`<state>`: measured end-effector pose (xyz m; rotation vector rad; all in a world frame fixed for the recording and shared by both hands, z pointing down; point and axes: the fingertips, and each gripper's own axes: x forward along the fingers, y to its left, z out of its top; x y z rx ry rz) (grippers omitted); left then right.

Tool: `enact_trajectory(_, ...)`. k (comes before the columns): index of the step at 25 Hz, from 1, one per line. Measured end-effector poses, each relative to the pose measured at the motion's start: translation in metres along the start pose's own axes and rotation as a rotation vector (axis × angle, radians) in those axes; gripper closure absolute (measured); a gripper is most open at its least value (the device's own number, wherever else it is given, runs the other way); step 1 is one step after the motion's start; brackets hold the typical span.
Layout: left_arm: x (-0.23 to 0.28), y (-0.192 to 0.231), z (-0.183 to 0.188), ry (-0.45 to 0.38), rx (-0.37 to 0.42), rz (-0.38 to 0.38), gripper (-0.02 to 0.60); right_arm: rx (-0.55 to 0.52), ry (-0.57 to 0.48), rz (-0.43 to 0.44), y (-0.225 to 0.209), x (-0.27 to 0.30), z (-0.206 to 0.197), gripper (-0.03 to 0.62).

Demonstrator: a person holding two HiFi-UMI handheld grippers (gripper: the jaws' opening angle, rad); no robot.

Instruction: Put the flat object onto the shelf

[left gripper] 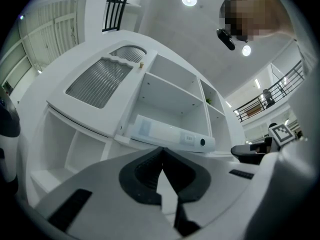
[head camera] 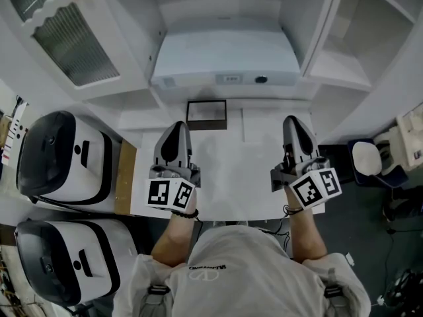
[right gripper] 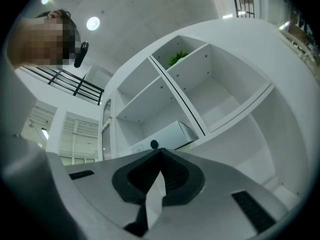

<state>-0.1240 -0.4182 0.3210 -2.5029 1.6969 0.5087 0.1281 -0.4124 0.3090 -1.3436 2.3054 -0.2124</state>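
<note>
The person holds the left gripper (head camera: 177, 128) and the right gripper (head camera: 295, 120) side by side above the white bench (head camera: 258, 177), both pointing toward the white shelf unit (head camera: 334, 65) at the back. In the left gripper view the fingers (left gripper: 150, 171) are pressed together at their tips with nothing between them. The right gripper view shows the same: its fingers (right gripper: 175, 176) are closed and empty.

The flat dark-framed rectangular panel (head camera: 206, 114) with a grey face sits at the rear of the bench, just in front of the shelf unit's lower edge. It is ahead of the left gripper and apart from it, and well apart from the right one (whether it lies flat or leans against the unit cannot be told from above). Neither gripper touches it.

On a lower shelf directly behind the panel rests a long white box-shaped device (head camera: 228, 58), with a small dark round spot and a label on its front. The compartments to the right of it are open. In the right gripper view a small green plant (right gripper: 177, 58) shows in an upper compartment. A white cabinet door with a ribbed glass pane (head camera: 73, 32) stands swung open at the left. Left of the bench are two rounded white-and-black appliances (head camera: 56, 154), one nearer the person than the other.
</note>
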Motion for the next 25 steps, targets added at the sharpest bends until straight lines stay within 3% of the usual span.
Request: enact_trajectory(25,0.0034,0.0023,-0.0021,0.002,-0.045,0.005,0.578,0.003,0.017,0.004,0.0028,0.0017,-0.0057,0.585)
